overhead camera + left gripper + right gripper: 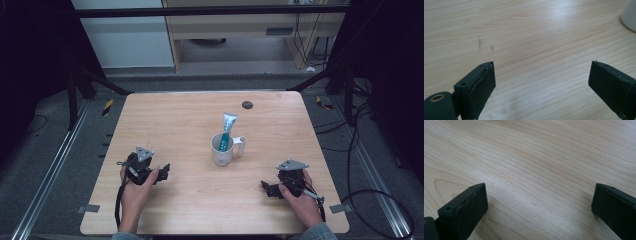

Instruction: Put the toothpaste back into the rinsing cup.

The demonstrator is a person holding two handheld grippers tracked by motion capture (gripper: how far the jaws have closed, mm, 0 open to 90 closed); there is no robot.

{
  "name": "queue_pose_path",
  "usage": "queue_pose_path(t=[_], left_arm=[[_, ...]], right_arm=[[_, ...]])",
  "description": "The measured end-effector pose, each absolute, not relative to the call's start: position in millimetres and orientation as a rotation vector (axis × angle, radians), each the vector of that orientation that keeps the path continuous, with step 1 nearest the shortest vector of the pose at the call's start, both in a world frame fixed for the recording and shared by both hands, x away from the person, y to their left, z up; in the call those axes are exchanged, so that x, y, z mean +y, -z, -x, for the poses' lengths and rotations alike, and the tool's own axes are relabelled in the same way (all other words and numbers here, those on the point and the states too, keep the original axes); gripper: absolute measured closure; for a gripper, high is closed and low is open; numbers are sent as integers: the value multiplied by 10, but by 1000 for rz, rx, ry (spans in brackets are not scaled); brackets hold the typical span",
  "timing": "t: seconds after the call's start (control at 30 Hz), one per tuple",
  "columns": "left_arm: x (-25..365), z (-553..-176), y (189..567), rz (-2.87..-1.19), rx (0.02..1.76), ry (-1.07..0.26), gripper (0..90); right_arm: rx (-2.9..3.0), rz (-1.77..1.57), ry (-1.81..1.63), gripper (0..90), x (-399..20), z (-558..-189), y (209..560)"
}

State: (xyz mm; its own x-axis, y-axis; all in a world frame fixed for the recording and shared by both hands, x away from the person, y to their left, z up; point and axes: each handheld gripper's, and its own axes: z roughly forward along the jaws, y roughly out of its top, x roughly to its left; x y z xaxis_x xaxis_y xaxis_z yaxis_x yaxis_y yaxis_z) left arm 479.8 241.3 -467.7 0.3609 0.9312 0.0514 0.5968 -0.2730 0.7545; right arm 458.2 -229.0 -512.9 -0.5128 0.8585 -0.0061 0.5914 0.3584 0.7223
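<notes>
White mug [222, 149] with tube [228, 129], centre table [190, 120], high view.

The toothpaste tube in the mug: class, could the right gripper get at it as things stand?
Probably yes. The toothpaste tube sticks up out of the mug, the right gripper is open, and only bare table lies between them.

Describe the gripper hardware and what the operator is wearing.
Both the left gripper and the right gripper are black, each topped by a grey three-cornered plate, with a black cable trailing back past the wrist. The jaws are flat black rectangular pads. A blue-grey sleeve cuff shows at the right wrist.
</notes>
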Motion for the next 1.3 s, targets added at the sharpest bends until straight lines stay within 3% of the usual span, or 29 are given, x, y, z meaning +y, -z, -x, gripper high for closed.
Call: queue_pose_path(t=[0.83, 1.3], left_arm=[[2667, -5097, 4997, -2007, 1423, -622, 70], [2697, -5150, 5078, -1981, 1427, -622, 0]], right_arm=[[2242, -1268, -955, 6, -2289, -4582, 5129], [2240, -1269, -952, 7, -2288, -4580, 5129]])
